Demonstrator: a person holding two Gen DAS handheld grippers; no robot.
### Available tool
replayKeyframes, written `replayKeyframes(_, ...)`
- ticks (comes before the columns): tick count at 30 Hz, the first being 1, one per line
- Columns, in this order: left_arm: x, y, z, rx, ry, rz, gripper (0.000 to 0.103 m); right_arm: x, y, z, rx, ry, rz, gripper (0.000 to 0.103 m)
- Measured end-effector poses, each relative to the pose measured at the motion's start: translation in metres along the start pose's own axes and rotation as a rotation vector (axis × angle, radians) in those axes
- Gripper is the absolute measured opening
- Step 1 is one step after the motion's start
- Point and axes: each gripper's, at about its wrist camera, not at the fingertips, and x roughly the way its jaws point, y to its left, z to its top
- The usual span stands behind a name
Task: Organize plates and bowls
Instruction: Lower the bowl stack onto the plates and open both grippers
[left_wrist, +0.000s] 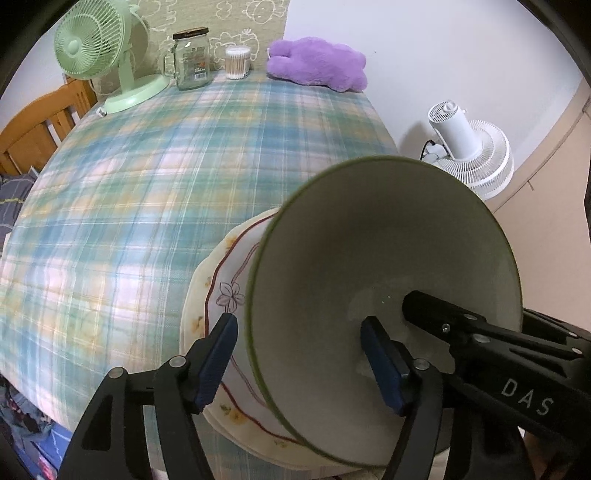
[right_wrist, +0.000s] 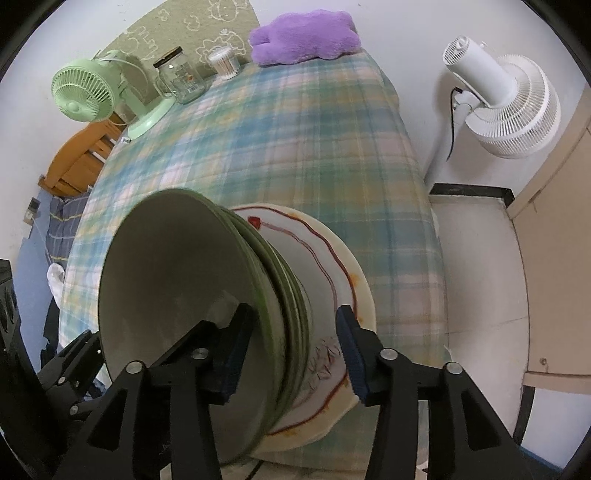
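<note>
A stack of green-rimmed bowls (right_wrist: 170, 280) stands on flower-patterned plates (right_wrist: 325, 258) at the near edge of the plaid table. In the left wrist view the top bowl (left_wrist: 388, 258) fills the right side above the plates (left_wrist: 221, 280). My left gripper (left_wrist: 299, 354) is open, its fingers straddling the bowl's near rim, one outside and one inside. My right gripper (right_wrist: 293, 350) is open too, its fingers straddling the rims of the stacked bowls; its arm also shows inside the bowl in the left wrist view (left_wrist: 480, 332).
At the table's far end stand a green desk fan (left_wrist: 92, 51), a glass jar (left_wrist: 190, 59), a cotton-swab box (left_wrist: 238, 62) and a purple plush toy (left_wrist: 317, 62). A white floor fan (right_wrist: 506, 99) stands right of the table. A wooden chair (left_wrist: 40, 118) is at the left.
</note>
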Motion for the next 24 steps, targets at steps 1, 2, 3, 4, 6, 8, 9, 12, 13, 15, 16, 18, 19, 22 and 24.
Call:
replayKeyframes(1, -0.003, -0.002, -0.001, 0.008, -0.005, 0.002, 0.072, -0.002, 0.0, -0.001, -0.002, -0.001, -0.007, 0.051)
replayKeyframes(2, -0.006, -0.003, -0.001, 0.017, -0.015, 0.005, 0.073, -0.004, 0.0, -0.002, -0.005, -0.005, -0.012, 0.051)
replayKeyframes(3, -0.009, -0.004, -0.001, 0.025, -0.026, 0.008, 0.076, -0.008, 0.001, -0.003, -0.007, -0.016, -0.018, 0.051)
replayKeyframes(4, -0.013, -0.004, 0.0, 0.032, -0.039, 0.014, 0.079, -0.011, 0.001, -0.004, -0.005, -0.028, -0.021, 0.051)
replayKeyframes(6, -0.021, -0.003, 0.002, 0.046, -0.064, 0.016, 0.08, -0.019, 0.003, -0.005, 0.002, -0.058, -0.029, 0.052)
replayKeyframes(8, -0.03, -0.001, 0.004, 0.064, -0.093, 0.016, 0.081, -0.027, 0.008, -0.005, 0.003, -0.089, -0.042, 0.052)
replayKeyframes(9, -0.033, 0.0, 0.006, 0.073, -0.105, 0.017, 0.081, -0.033, 0.013, -0.006, 0.001, -0.114, -0.058, 0.052)
replayKeyframes(12, -0.047, 0.008, 0.009, 0.105, -0.151, 0.02, 0.083, -0.047, 0.029, -0.008, 0.002, -0.17, -0.096, 0.052)
replayKeyframes(13, -0.053, 0.014, 0.01, 0.114, -0.166, 0.021, 0.083, -0.05, 0.034, -0.009, 0.006, -0.184, -0.104, 0.052)
replayKeyframes(15, -0.061, 0.027, 0.012, 0.119, -0.182, 0.026, 0.083, -0.057, 0.049, -0.01, 0.022, -0.212, -0.135, 0.054)
replayKeyframes(16, -0.065, 0.035, 0.012, 0.125, -0.192, 0.026, 0.083, -0.059, 0.054, -0.012, 0.034, -0.223, -0.155, 0.055)
replayKeyframes(18, -0.073, 0.05, 0.012, 0.129, -0.207, 0.023, 0.084, -0.062, 0.065, -0.015, 0.076, -0.248, -0.203, 0.058)
replayKeyframes(19, -0.077, 0.06, 0.012, 0.128, -0.213, 0.021, 0.084, -0.063, 0.068, -0.016, 0.098, -0.256, -0.232, 0.058)
replayKeyframes(22, -0.087, 0.084, 0.013, 0.134, -0.233, 0.007, 0.088, -0.068, 0.075, -0.021, 0.163, -0.291, -0.316, 0.059)
replayKeyframes(24, -0.093, 0.098, 0.014, 0.14, -0.251, -0.008, 0.088, -0.076, 0.082, -0.027, 0.196, -0.336, -0.386, 0.061)
